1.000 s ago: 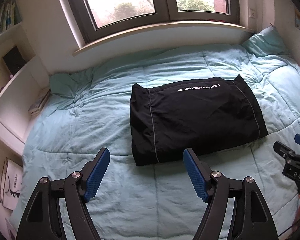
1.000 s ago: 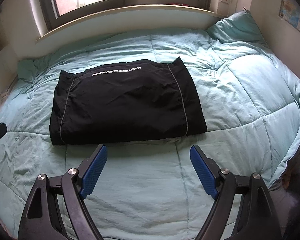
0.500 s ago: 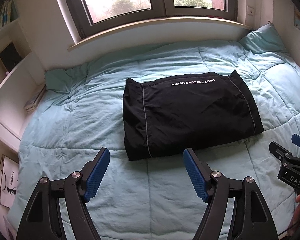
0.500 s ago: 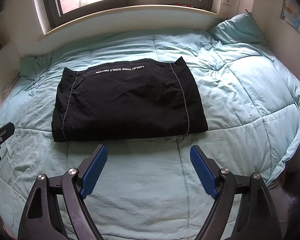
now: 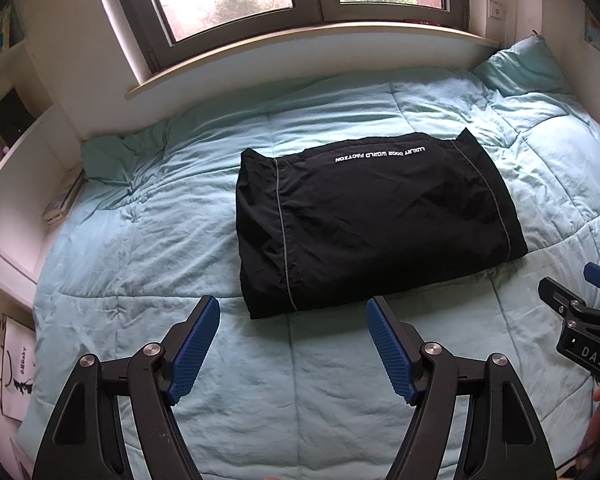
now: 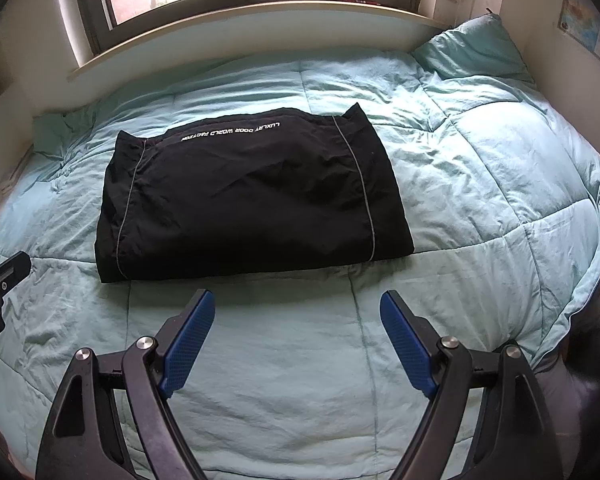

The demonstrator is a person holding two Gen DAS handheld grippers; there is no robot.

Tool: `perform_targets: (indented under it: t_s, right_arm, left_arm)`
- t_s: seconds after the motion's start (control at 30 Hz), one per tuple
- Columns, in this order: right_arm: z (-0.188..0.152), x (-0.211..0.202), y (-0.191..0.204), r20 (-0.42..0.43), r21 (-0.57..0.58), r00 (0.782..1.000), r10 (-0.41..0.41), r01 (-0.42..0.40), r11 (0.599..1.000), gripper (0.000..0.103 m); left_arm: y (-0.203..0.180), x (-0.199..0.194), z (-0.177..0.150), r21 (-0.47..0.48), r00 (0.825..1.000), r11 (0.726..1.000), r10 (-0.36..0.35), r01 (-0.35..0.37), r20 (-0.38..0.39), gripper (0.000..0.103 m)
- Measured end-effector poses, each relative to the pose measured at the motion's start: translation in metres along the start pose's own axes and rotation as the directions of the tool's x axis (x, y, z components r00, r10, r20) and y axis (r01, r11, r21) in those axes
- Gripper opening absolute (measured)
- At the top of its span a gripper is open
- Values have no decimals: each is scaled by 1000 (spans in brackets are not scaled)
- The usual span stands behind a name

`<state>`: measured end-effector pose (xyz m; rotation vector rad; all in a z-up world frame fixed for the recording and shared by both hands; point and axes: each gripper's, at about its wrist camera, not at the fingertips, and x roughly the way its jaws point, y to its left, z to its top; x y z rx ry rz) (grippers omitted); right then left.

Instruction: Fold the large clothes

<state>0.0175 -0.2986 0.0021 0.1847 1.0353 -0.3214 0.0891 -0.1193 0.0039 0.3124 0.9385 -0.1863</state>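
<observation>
Since a second ago almost nothing has shifted: the black garment (image 5: 376, 220) sits a touch differently in the left wrist view, and both tools hover as they did. We hold the left gripper (image 5: 293, 344) wide apart with nothing between its blue pads (image 5: 388, 348), and the right gripper (image 6: 296, 340) equally wide and empty. Seen from the right wrist view, the garment lies at twelve o'clock from our jaws, flat on the pale teal quilt (image 6: 260, 360), with its near hem just beyond the fingertips and clear of them. It is already a tidy rectangle, grey piping running down both short sides and the white lettering along the far edge, so we judge the folding to be done or nearly so. Our reading is that we keep the jaws spread and lifted off the cloth so as not to drag a crease out of the stack. From the left wrist view the other tool shows at three o'clock, apart from the fabric. A pillow (image 6: 472, 48) rests at one o'clock by the wall, and the window sill (image 6: 240, 28) runs behind at twelve o'clock, both well apart from the garment.
</observation>
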Motion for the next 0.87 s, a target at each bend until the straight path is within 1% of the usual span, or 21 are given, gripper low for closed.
perform_targets:
  t_s: [0.13,0.27,0.47,0.57,0.67,0.8,0.87]
  right_arm:
    - [-1,-1,1,2,-5,1000,-4,4,1000,86]
    - [-2,-1,2,-2,-6,1000,-5,5,1000,86]
    - [-2,2,2,-6,-13,1000,-1,1,1000,86]
    - [-2,3,2,-9,-11,1000,-1,1,1000,86]
    - [-2,4,3,-9,-10,1000,-2,2,1000,86]
    - [-3,5,2,-13,-10,1000,-1,1,1000,86]
    - [-3,6,1,-14,-10,1000,-3,3,1000,86]
  left_arm:
    - [5,-2,0,13,999,999,31,-31,15,77]
    - [15,-3,2,-7,998,998,59,-59,27,77]
    - [15,1,5,-14,998,998,64,-64,12,77]
    - [11,2,5,-2,997,997,78,-78,16,77]
    - [9,3,7,-2,997,997,77,-77,20,77]
    - [12,-4,7,-19,993,996,91,-89,77,77]
    - [11,-5,9,-10,992,996,91,-90,82,77]
